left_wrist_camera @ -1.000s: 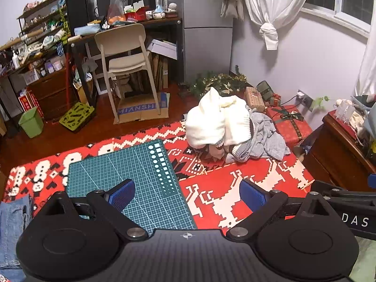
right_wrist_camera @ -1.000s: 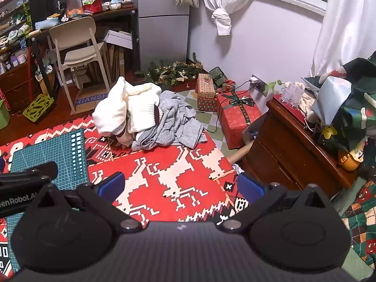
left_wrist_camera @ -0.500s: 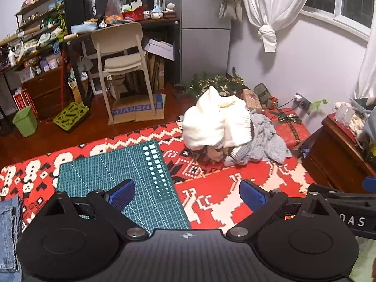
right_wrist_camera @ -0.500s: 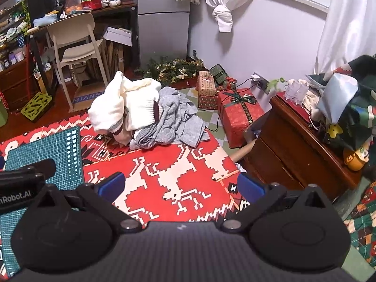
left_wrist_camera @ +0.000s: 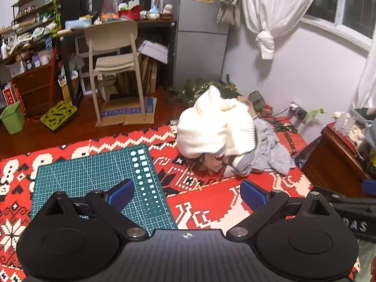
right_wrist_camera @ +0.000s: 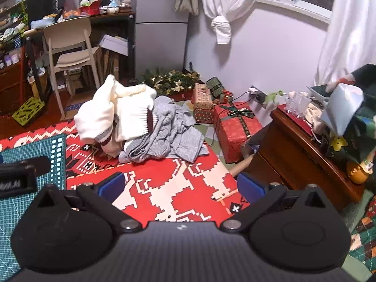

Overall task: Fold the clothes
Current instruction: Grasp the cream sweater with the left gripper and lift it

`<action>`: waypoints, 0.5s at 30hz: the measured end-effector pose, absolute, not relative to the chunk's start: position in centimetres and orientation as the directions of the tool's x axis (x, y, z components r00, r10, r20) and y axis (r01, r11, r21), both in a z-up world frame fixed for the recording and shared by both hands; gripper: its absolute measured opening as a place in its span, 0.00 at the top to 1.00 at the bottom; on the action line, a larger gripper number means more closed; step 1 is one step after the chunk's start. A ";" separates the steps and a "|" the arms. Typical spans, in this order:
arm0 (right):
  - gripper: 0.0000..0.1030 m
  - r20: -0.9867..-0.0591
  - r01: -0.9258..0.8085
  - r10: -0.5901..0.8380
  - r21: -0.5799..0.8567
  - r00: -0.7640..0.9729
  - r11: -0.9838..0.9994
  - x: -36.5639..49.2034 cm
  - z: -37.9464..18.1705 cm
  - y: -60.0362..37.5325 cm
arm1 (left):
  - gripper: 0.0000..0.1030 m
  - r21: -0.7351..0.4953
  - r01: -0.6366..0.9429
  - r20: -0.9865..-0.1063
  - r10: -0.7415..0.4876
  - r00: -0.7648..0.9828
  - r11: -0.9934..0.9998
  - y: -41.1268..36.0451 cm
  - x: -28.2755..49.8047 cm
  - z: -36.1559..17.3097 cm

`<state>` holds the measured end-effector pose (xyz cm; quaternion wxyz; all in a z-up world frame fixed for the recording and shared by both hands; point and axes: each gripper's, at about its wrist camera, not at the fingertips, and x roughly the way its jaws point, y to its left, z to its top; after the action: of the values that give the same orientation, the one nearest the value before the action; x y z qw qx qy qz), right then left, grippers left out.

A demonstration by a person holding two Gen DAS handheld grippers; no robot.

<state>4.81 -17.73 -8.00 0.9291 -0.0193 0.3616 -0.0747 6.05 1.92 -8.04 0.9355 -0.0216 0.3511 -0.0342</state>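
A heap of clothes lies at the far edge of the red patterned rug [left_wrist_camera: 206,202]: a white knit sweater [left_wrist_camera: 206,131] on top, a grey knit garment [left_wrist_camera: 268,155] under and to its right. The right wrist view shows the same white sweater [right_wrist_camera: 117,115] and grey garment [right_wrist_camera: 169,136]. My left gripper [left_wrist_camera: 186,193] hovers open over the rug, short of the heap, with nothing between its blue pads. My right gripper [right_wrist_camera: 181,186] is open too and holds nothing, nearer the heap's right side.
A green cutting mat [left_wrist_camera: 94,178] lies on the rug at left. Behind stand a beige chair [left_wrist_camera: 115,54], a cluttered desk and shelves. Wrapped gift boxes [right_wrist_camera: 235,127] and a dark wooden cabinet [right_wrist_camera: 300,155] crowd the right side.
Both grippers have moved forward towards the clothes heap, which now looks larger and closer. The jeans at the left edge have slipped out of the left wrist view. Jaws stayed open.
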 end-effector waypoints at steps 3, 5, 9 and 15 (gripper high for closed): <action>0.00 -0.670 0.128 -0.171 -0.113 0.722 0.985 5.7 -9.0 -17.6 | 0.05 -0.050 0.033 -0.639 -0.057 0.767 0.998 1.8 7.1 -9.1; 0.00 -0.672 0.142 -0.206 -0.150 0.711 0.978 6.7 -9.9 -17.5 | 0.06 -0.029 0.041 -0.599 -0.050 0.799 0.999 1.6 7.6 -9.7; 0.00 -0.667 0.138 -0.217 -0.171 0.712 0.976 7.9 -11.0 -17.8 | 0.06 0.046 0.112 -0.587 -0.064 0.807 0.993 0.6 9.4 -10.7; 0.00 -0.673 0.167 -0.217 -0.140 0.707 0.976 9.6 -11.7 -18.8 | 0.06 0.013 0.199 -0.606 -0.150 0.781 0.980 -0.6 12.7 -11.9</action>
<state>9.59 -18.81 -11.72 0.9232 -0.0344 0.3684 -0.1039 12.72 -0.61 -11.88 0.9430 0.0382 0.3174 -0.0925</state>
